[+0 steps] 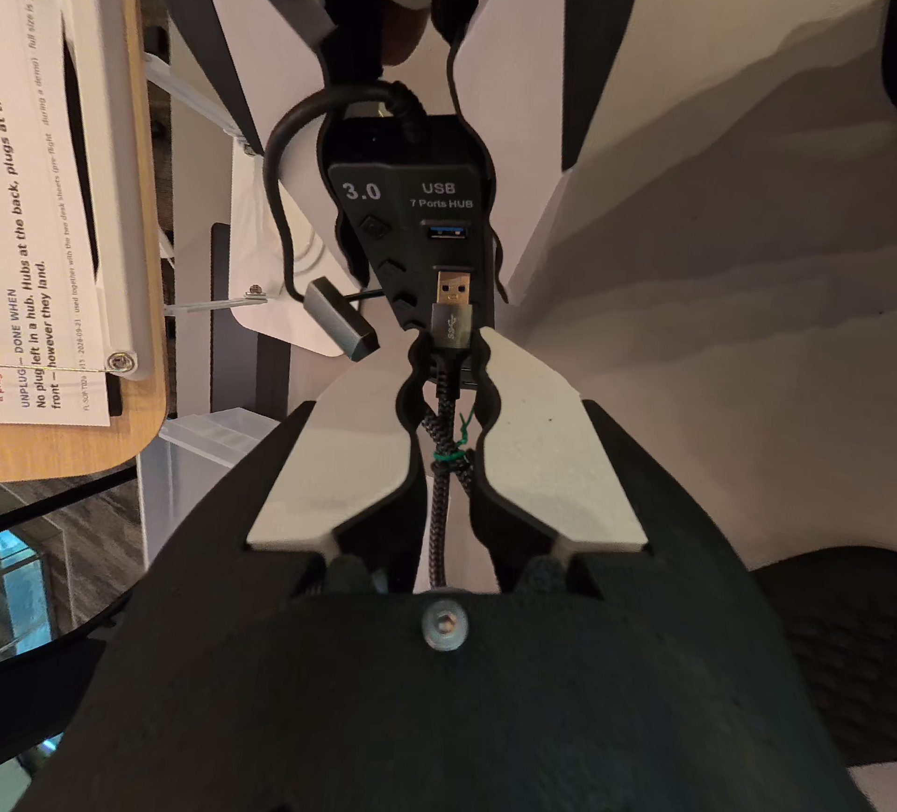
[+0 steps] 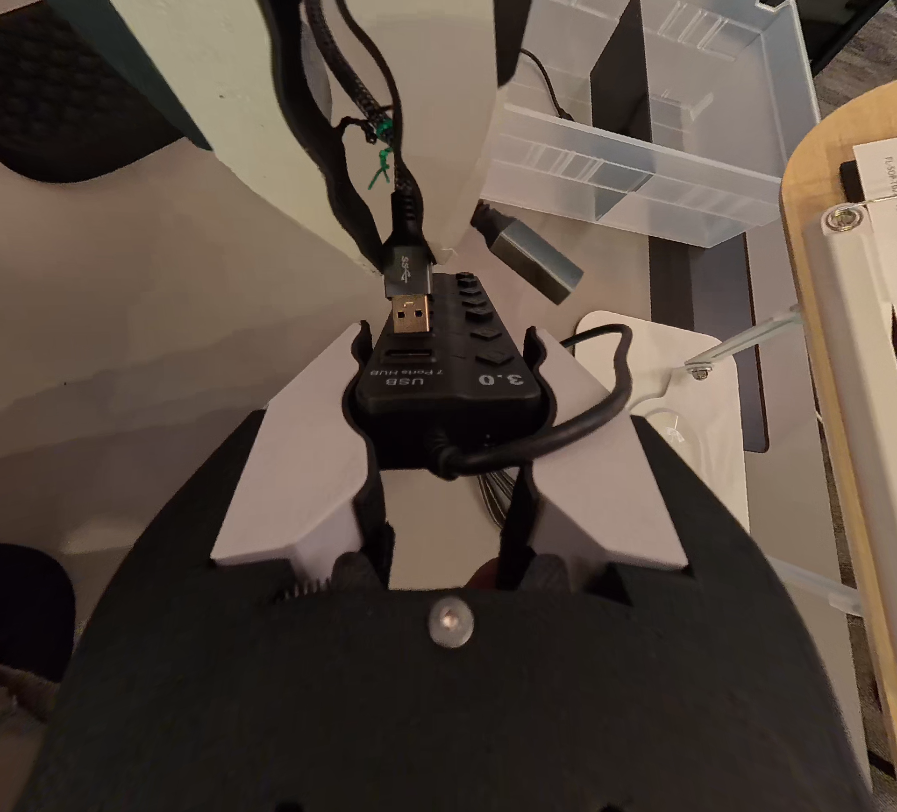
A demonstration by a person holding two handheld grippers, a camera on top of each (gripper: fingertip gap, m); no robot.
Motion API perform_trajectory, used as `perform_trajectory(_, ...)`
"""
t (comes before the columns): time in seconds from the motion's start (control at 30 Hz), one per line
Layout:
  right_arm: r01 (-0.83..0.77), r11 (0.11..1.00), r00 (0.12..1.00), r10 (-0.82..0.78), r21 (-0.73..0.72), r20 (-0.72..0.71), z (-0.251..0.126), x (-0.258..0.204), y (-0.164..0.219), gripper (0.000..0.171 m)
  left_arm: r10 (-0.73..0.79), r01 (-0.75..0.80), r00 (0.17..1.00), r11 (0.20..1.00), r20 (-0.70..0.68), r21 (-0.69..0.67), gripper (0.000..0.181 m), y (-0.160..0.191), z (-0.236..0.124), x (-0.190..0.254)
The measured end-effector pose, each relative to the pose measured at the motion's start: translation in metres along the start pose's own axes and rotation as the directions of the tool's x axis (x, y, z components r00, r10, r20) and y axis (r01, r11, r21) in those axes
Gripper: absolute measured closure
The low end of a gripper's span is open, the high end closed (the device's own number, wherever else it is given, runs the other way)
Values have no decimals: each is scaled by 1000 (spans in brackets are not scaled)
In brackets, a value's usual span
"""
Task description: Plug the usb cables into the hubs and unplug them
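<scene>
My right gripper (image 2: 446, 335) is shut on a black multi-port USB hub (image 2: 451, 381) and holds it by its cable end. My left gripper (image 1: 449, 342) is shut on the grey housing of a braided USB cable's plug (image 1: 454, 318). The plug's bare metal tip (image 1: 455, 286) lies just over the hub's top face (image 1: 412, 201), by the second port, and is fully outside it. The blue first port (image 1: 446, 232) is empty. In the right wrist view the plug (image 2: 407, 274) points down at the hub, held by the left gripper (image 2: 410, 260).
A small grey metal-cased hub (image 1: 340, 328) lies on the white table beside the black hub and also shows in the right wrist view (image 2: 534, 255). A clear plastic bin (image 2: 631, 134) stands behind it. A wooden board with a clamped paper sheet (image 1: 73, 206) is at the side. The black hub's own cable (image 2: 606, 400) loops sideways. Left and right tips are no more than a few centimetres apart.
</scene>
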State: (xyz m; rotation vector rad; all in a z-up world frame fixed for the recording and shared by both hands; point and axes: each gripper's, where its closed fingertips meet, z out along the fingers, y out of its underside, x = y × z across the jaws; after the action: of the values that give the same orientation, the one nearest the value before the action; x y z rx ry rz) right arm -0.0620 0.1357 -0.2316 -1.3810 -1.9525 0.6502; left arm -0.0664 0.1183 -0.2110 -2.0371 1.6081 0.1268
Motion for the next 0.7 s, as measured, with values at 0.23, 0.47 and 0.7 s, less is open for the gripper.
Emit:
perform_trajectory(0.23, -5, 999, 1000, 5, 35, 7, 0, 1, -3, 110, -9, 8, 999, 999, 41, 34, 165, -2, -2, -1)
perform_trajectory(0.47, -13, 998, 1000, 13, 60, -1, -2, 3, -4, 110, 6, -10, 997, 999, 79, 45, 166, -5, -4, -4)
perform_trajectory(0.7, 1, 997, 1000, -1, 79, -6, -3, 3, -7, 110, 11, -13, 998, 1000, 64, 29, 165, -6, -7, -4)
